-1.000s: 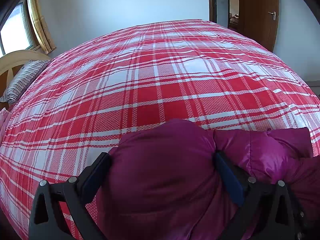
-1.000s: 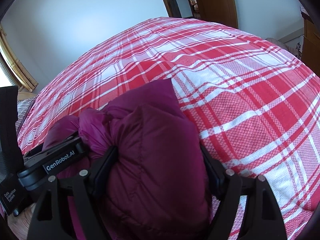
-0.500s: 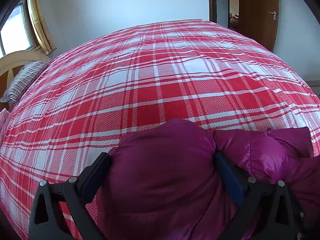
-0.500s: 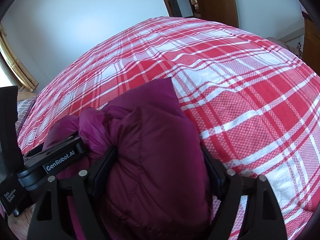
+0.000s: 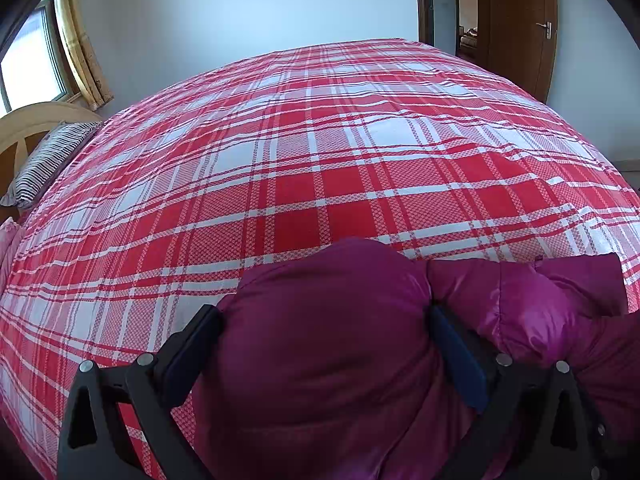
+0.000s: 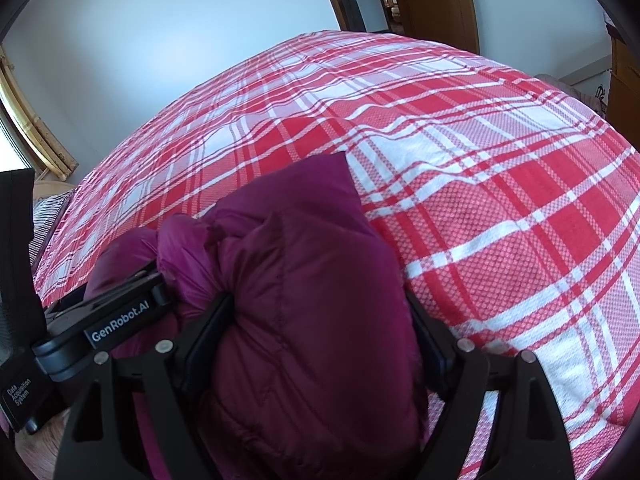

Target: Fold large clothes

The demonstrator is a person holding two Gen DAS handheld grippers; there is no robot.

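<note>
The bed (image 5: 320, 160), spread with a red-and-white plaid cover, fills both views, and the jacket (image 5: 328, 352), a puffy magenta down one, lies bunched at the bed's near edge with the far stretch of cover bare beyond it. By the look of it the step in hand is the carry or lay-down: the garment is gathered in two handfuls rather than spread, so the fold proper seems not yet begun. The next move likely calls for both hands to swing the jacket out over the bare cover and draw apart to flatten it, keeping the slippery shell from sliding out. The left gripper (image 5: 326, 354) has its jaws set wide yet full, clamped on a thick wad of the jacket, padding bulging past both fingers. The right gripper (image 6: 320, 344) is likewise spread wide and clamped on another quilted wad, just beside the left one, whose black body shows at its left.
</note>
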